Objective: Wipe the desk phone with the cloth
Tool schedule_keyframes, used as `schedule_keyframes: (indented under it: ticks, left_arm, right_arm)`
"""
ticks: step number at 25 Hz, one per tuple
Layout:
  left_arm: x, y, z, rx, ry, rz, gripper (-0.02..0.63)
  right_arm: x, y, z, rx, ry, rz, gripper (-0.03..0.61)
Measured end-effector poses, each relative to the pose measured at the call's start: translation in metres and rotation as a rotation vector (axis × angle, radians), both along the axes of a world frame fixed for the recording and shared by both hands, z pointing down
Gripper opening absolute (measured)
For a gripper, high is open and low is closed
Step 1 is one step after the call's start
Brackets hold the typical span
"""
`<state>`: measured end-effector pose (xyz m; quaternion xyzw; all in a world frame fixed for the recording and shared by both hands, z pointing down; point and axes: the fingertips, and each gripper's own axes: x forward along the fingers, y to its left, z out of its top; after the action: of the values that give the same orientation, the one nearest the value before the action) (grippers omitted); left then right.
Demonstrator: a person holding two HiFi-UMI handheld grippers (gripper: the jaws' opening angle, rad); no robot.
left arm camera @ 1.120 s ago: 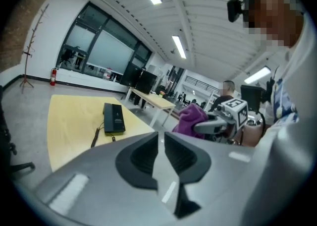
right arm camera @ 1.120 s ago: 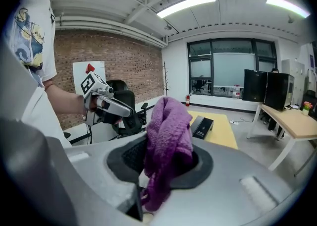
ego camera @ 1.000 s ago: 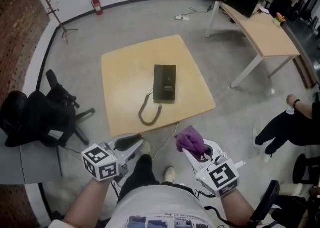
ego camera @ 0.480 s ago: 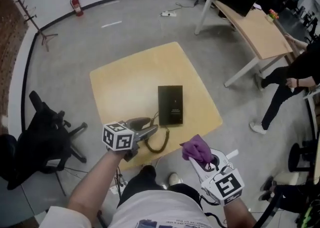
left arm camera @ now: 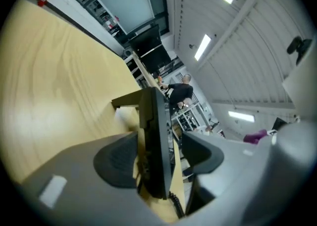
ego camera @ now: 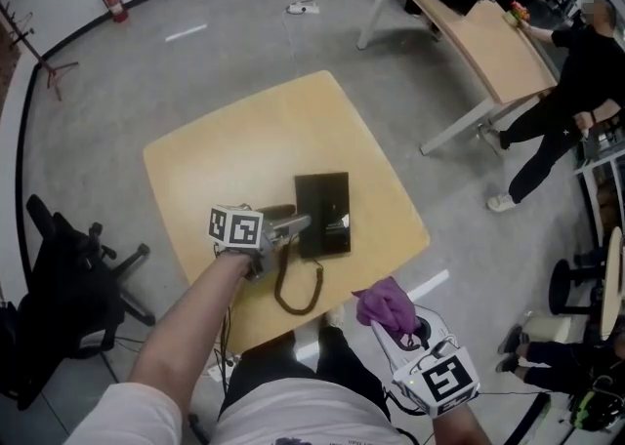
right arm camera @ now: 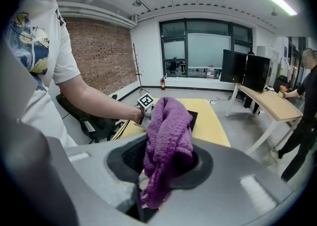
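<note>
Desk phone (ego camera: 327, 211) between left hand-held gripper (ego camera: 299, 224) jaws, just opened wide.

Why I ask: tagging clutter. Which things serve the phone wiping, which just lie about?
Job: desk phone, purple cloth in right gripper, left gripper (jaws just opened around the phone), table.
Lying about: office chair, fire extinguisher, long desk.

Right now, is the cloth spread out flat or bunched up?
Bunched up: the cloth is a crumpled purple wad pinched between the jaws of the right gripper, with none of it spread flat.
</note>
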<state>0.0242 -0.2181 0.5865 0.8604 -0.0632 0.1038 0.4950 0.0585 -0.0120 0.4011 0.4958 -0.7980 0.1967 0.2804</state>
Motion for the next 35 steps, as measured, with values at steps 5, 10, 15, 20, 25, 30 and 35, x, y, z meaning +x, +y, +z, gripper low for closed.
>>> schedule_keyframes:
  ticks: [5, 10, 15, 20, 25, 30, 35]
  left_arm:
    - [0.024, -0.005, -0.004, -0.088, 0.082, 0.029, 0.284]
    - [0.036, -0.009, -0.005, -0.138, 0.122, 0.051, 0.27]
    - [0.041, -0.013, 0.002, -0.164, 0.093, 0.066, 0.175]
    - [0.036, -0.009, 0.001, -0.134, 0.079, 0.064, 0.184]
    - [0.031, -0.004, -0.013, -0.126, 0.093, 0.034, 0.181]
    - [0.026, 0.007, -0.038, -0.101, 0.098, -0.001, 0.179]
    - [0.02, 0.027, -0.068, -0.083, 0.09, -0.008, 0.179]
  right_arm:
    - [0.009, -0.006, 0.0, -0.014, -0.007, 0.001, 0.107]
    - [0.016, -0.007, 0.001, -0.024, -0.016, 0.0, 0.107]
    - [0.028, -0.005, 0.007, -0.04, -0.012, 0.016, 0.107]
    - [0.037, -0.005, 0.007, -0.043, -0.019, 0.02, 0.107]
    - [0.044, -0.008, 0.006, -0.036, -0.03, -0.001, 0.107]
    - [0.045, -0.016, -0.004, 0.012, -0.047, -0.038, 0.107]
    - [0.045, -0.035, -0.021, 0.07, -0.065, -0.087, 0.107]
